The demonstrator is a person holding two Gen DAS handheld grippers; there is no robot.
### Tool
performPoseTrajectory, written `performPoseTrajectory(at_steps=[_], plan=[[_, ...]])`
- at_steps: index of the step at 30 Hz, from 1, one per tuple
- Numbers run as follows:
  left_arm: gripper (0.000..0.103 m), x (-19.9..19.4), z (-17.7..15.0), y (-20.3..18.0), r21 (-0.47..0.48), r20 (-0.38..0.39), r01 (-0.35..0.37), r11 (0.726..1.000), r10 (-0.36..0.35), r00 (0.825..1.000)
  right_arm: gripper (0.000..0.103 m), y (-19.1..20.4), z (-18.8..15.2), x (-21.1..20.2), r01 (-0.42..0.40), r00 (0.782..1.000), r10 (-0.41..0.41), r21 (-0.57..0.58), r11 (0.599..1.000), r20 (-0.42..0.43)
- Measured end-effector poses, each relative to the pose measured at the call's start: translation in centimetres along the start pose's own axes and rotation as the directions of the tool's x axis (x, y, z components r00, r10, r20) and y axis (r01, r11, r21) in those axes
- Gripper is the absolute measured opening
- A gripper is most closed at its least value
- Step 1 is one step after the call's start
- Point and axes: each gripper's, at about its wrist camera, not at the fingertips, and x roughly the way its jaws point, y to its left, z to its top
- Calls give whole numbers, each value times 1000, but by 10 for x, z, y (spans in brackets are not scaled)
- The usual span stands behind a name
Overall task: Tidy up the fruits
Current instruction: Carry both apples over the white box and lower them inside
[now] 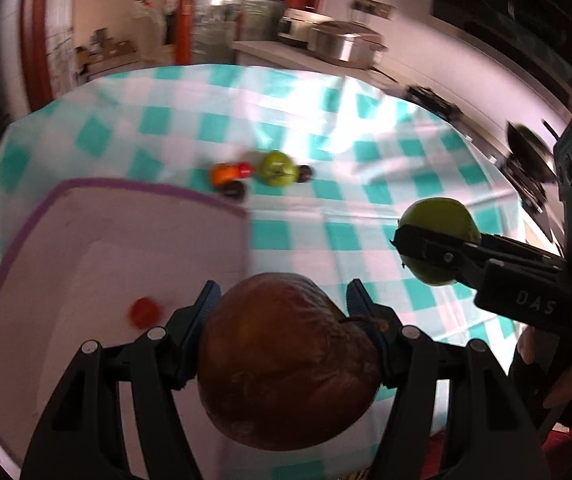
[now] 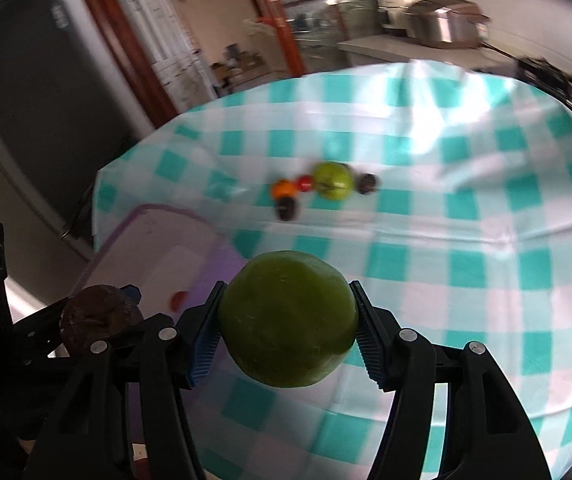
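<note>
Brown fruit (image 1: 286,360) pinched in left hand-held gripper (image 1: 283,300), above the white bin's (image 1: 45,240) near right corner. Green apple (image 2: 288,318) pinched in right hand-held gripper (image 2: 286,308), right of bin, over table (image 2: 486,240). Left is nearer; bin lies forward-left.

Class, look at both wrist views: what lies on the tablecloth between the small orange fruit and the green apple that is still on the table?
A small red fruit sits between the orange fruit and the green apple, clearest in the right wrist view.
</note>
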Motion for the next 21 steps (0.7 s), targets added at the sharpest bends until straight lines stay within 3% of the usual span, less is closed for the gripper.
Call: performPoseTrajectory(at_steps=[7, 13, 16, 21], plan=[[65, -18, -18, 72, -146, -13, -98, 984, 98, 995, 59, 72, 6, 34, -97, 994, 88, -144, 985, -66], [65, -12, -25, 146, -262, -99, -204, 943, 184, 978, 60, 126, 3, 72, -165, 977, 117, -283, 945, -180], [65, -2, -29, 170, -266, -152, -241, 933, 206, 967, 59, 154, -10, 99, -194, 957, 93, -370, 908, -274], [65, 25, -31, 194, -209, -267, -269, 940, 209, 941, 59, 194, -39, 137, -211, 911, -40, -546, 811, -410]])
